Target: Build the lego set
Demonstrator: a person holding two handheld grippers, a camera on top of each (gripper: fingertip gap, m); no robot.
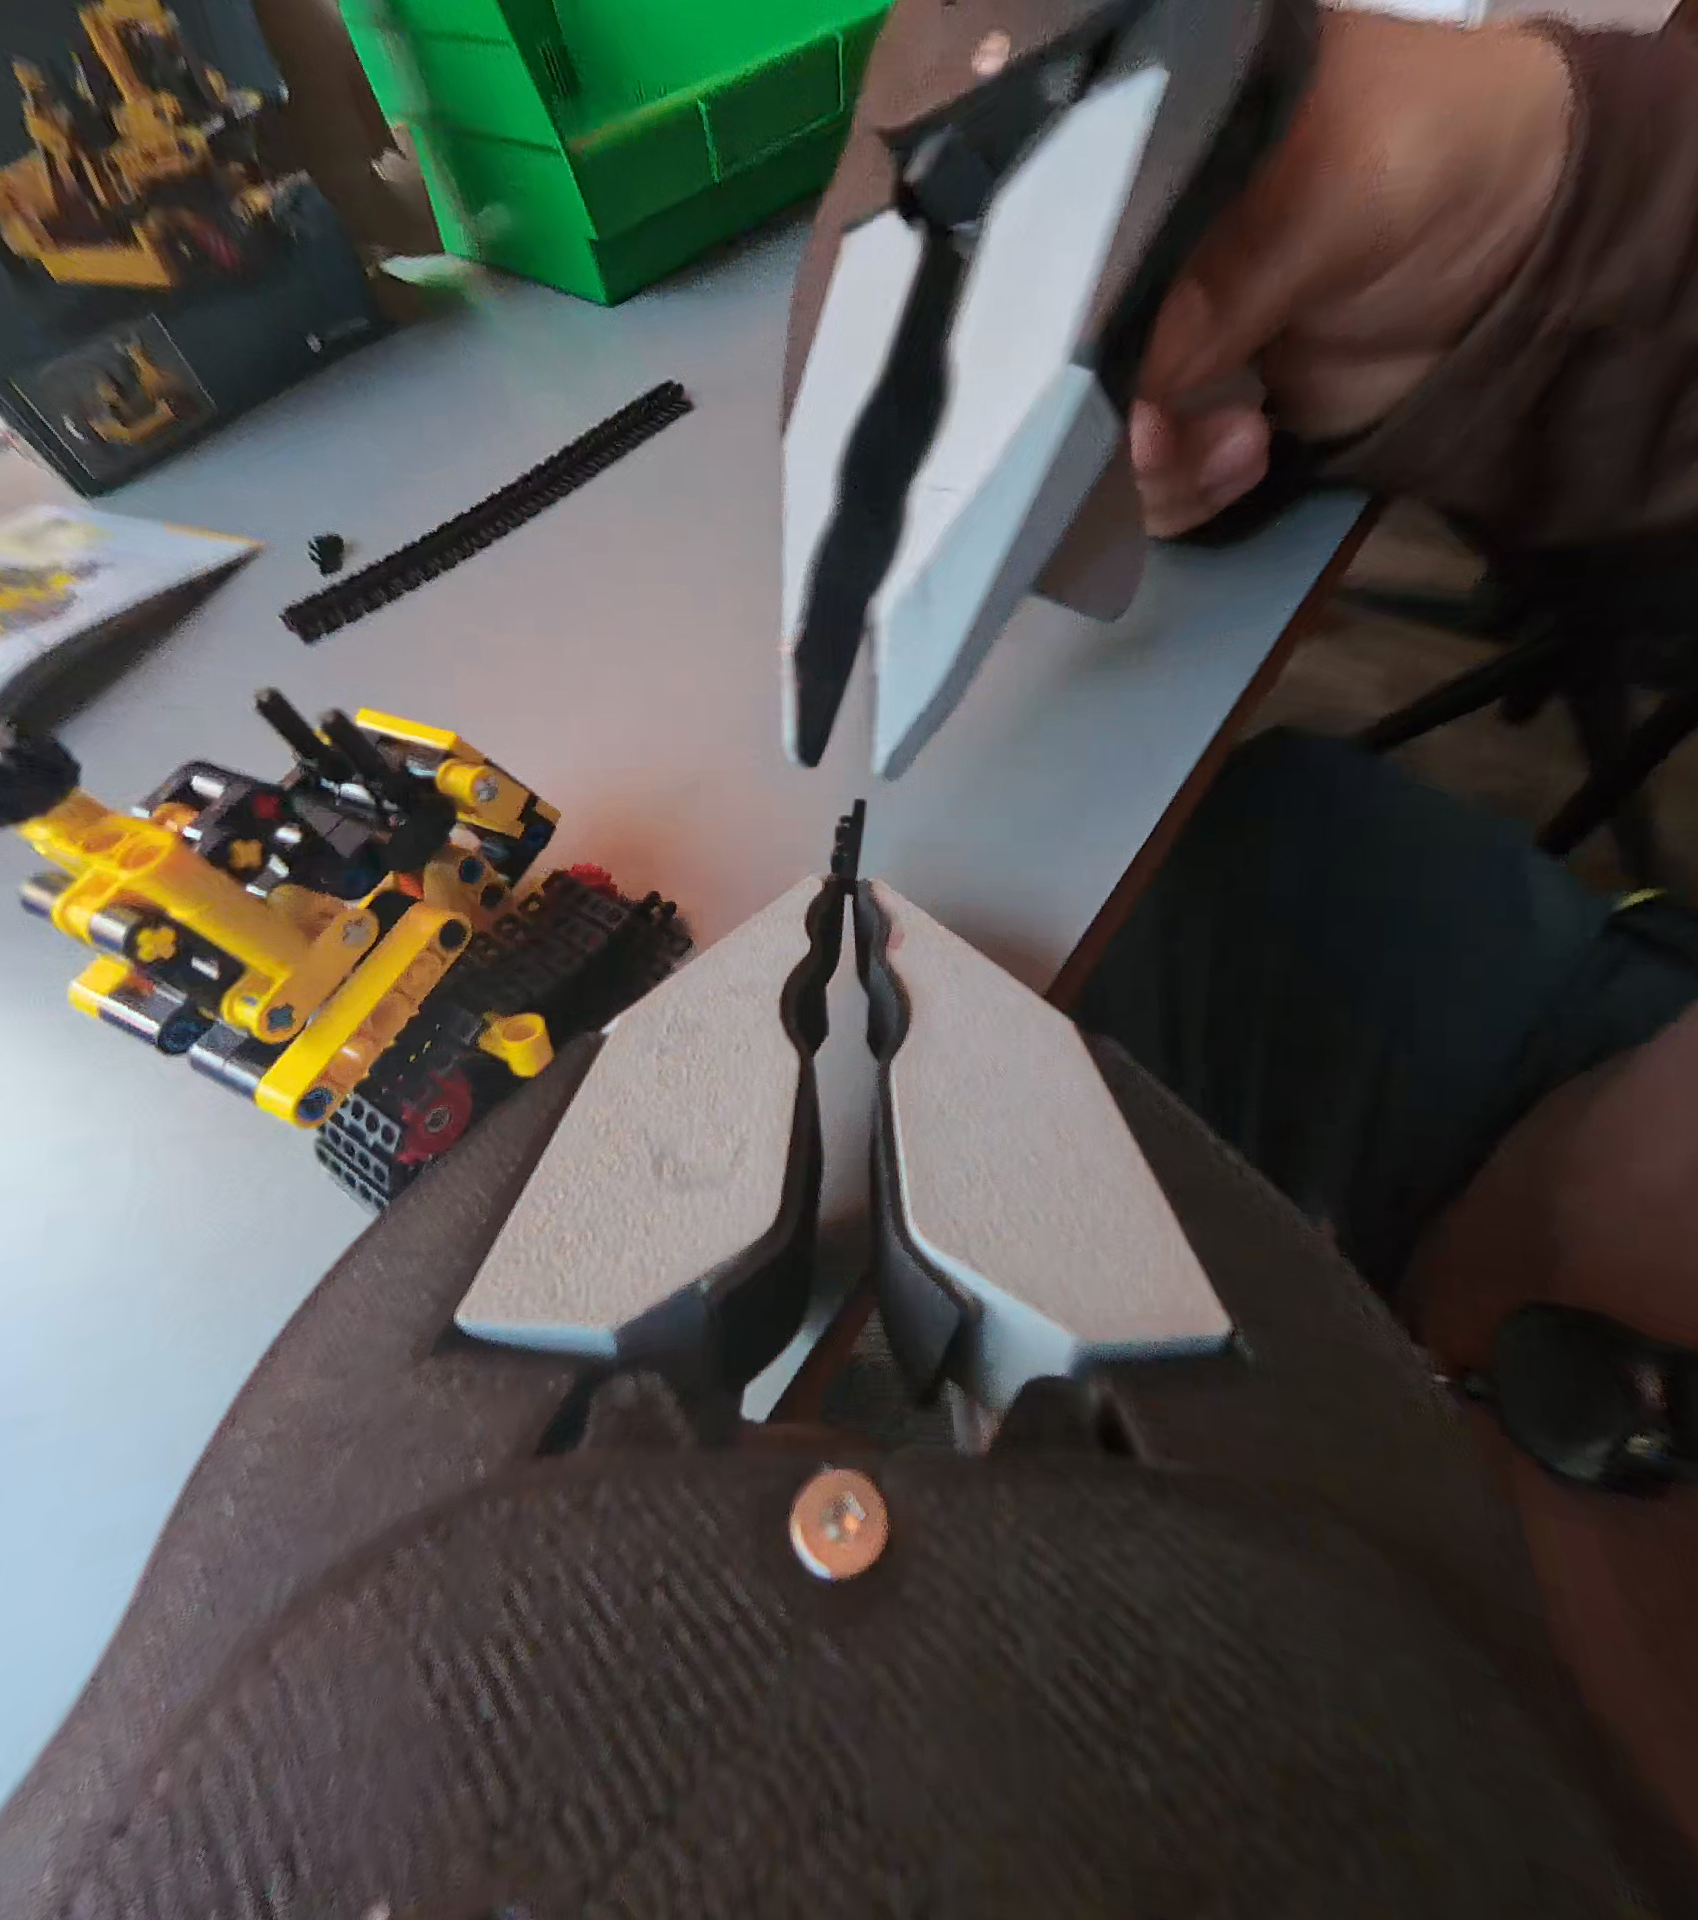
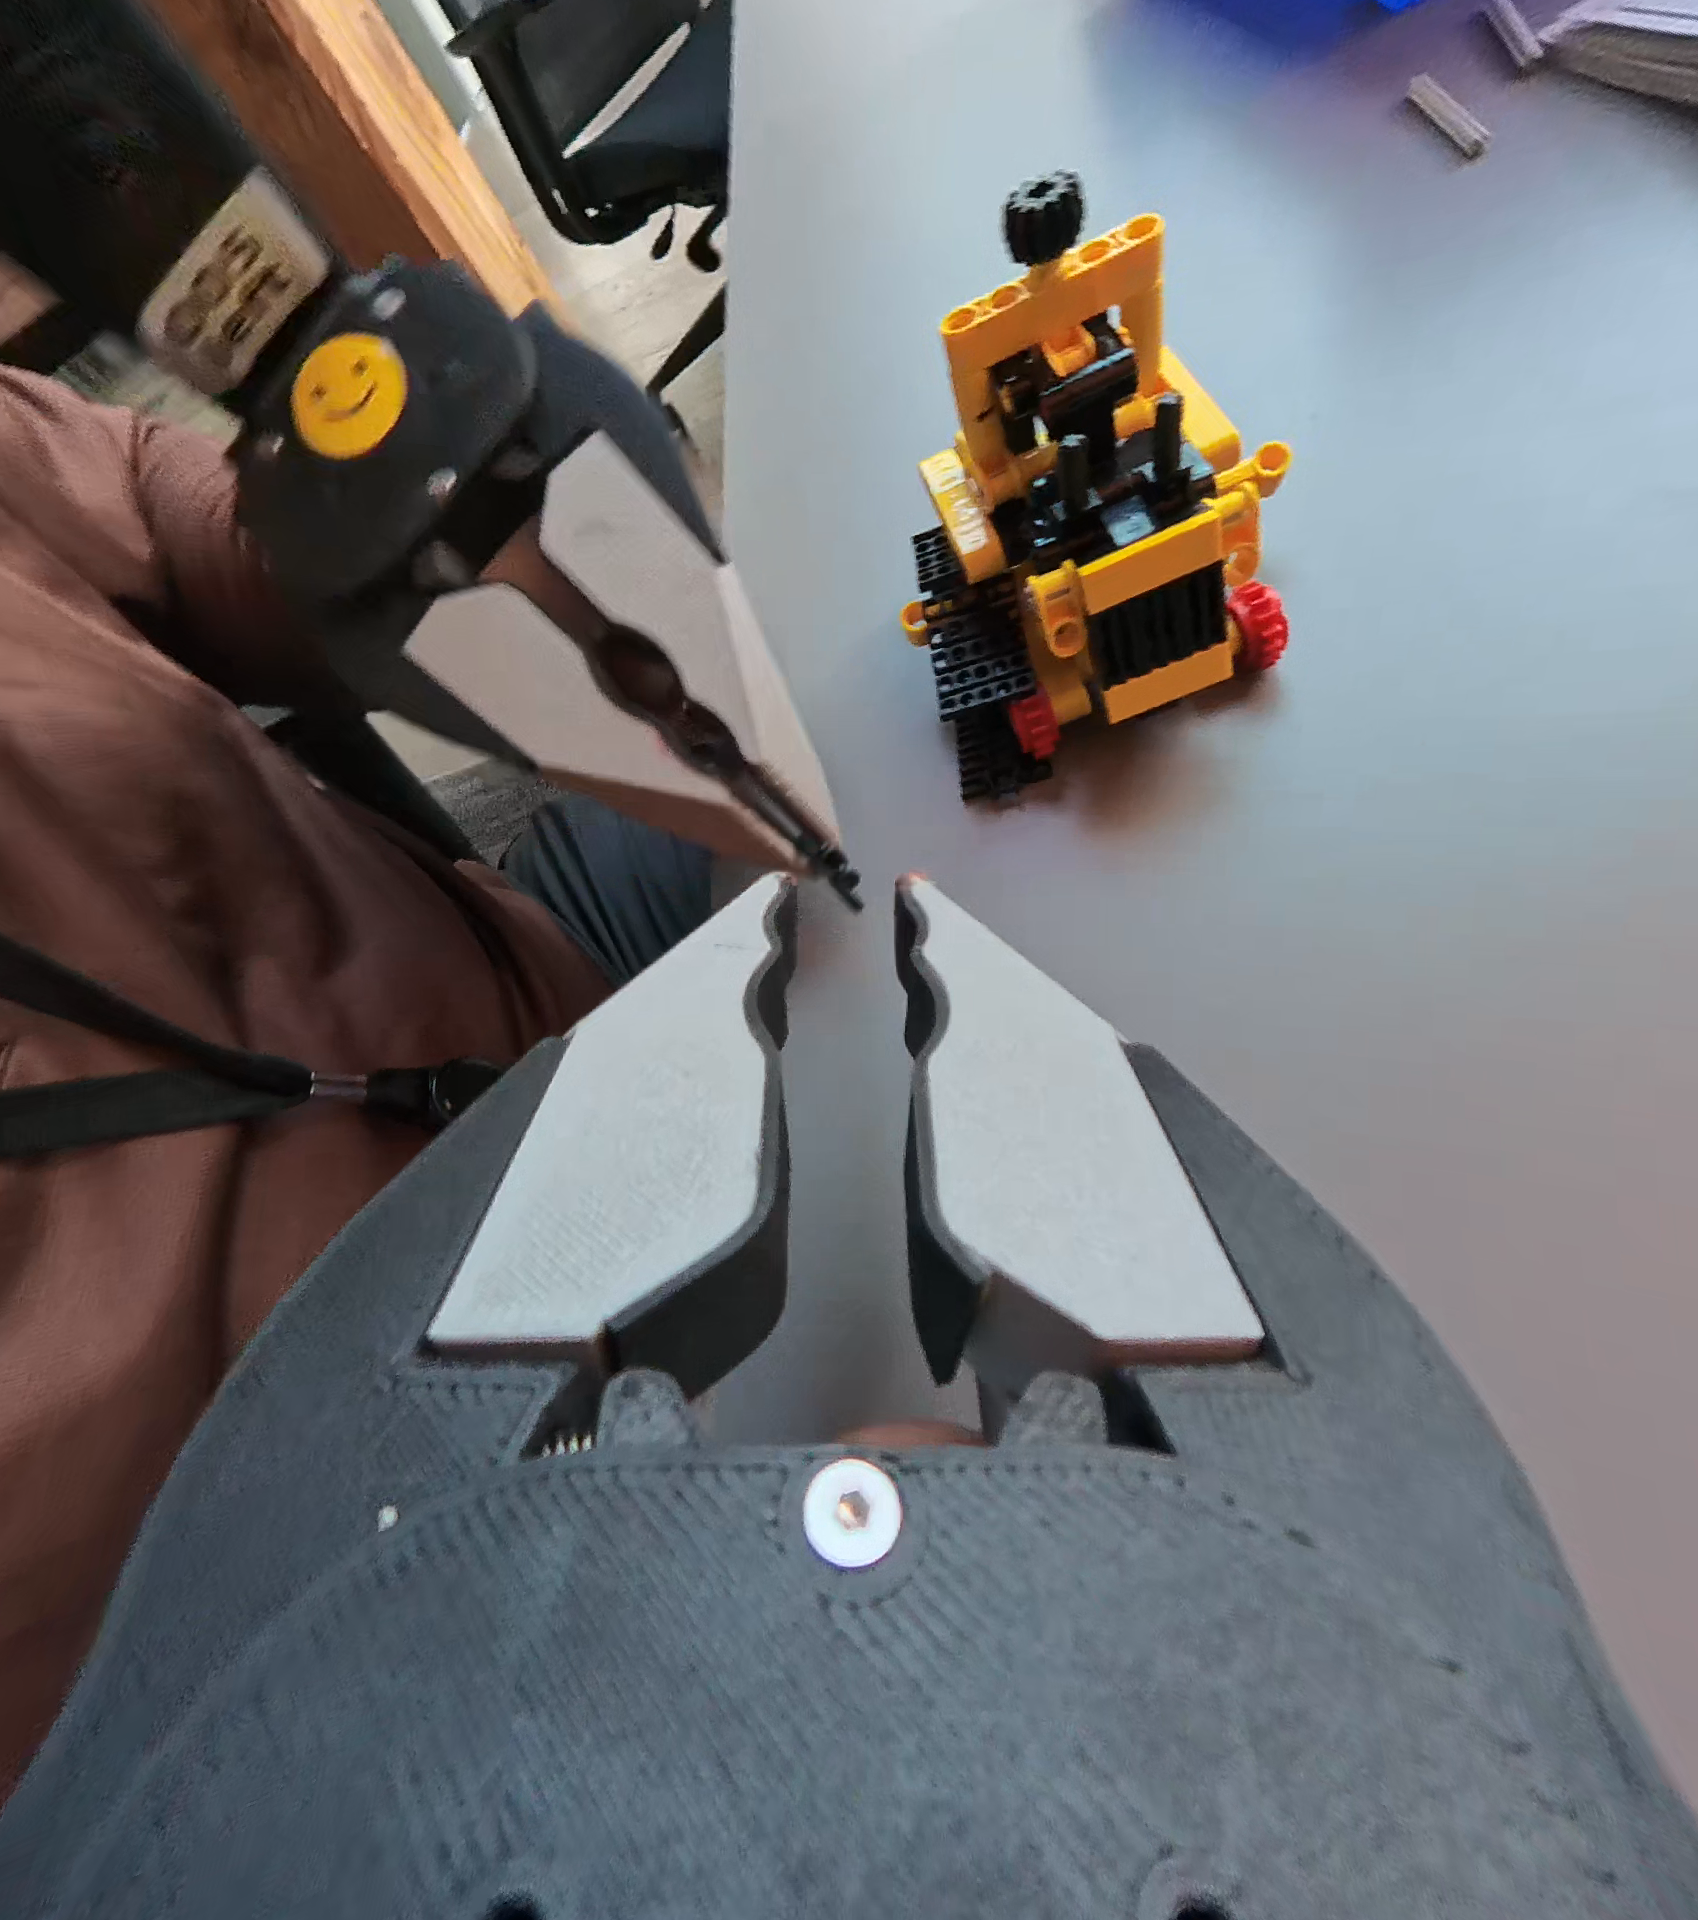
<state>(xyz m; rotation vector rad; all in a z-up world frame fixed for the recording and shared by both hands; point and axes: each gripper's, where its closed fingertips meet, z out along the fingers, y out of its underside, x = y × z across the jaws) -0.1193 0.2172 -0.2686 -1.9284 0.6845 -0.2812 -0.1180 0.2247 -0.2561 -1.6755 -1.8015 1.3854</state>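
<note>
Near the yellow bulldozer model [image 1: 305, 935] on the table [image 1: 616, 665], the left hand-held gripper [image 1: 850, 883] clamps a small black piece [image 1: 851, 836]; the right hand-held gripper [image 2: 845, 894] faces it, fingers apart

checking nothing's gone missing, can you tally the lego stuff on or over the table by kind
Part-built yellow bulldozer model: 1
Long black track strip: 1
Small loose black piece beside that strip: 1
Tiny black piece pinched in the left gripper fingers: 1
Set box: 1
Instruction booklet: 1
Total: 6
</note>
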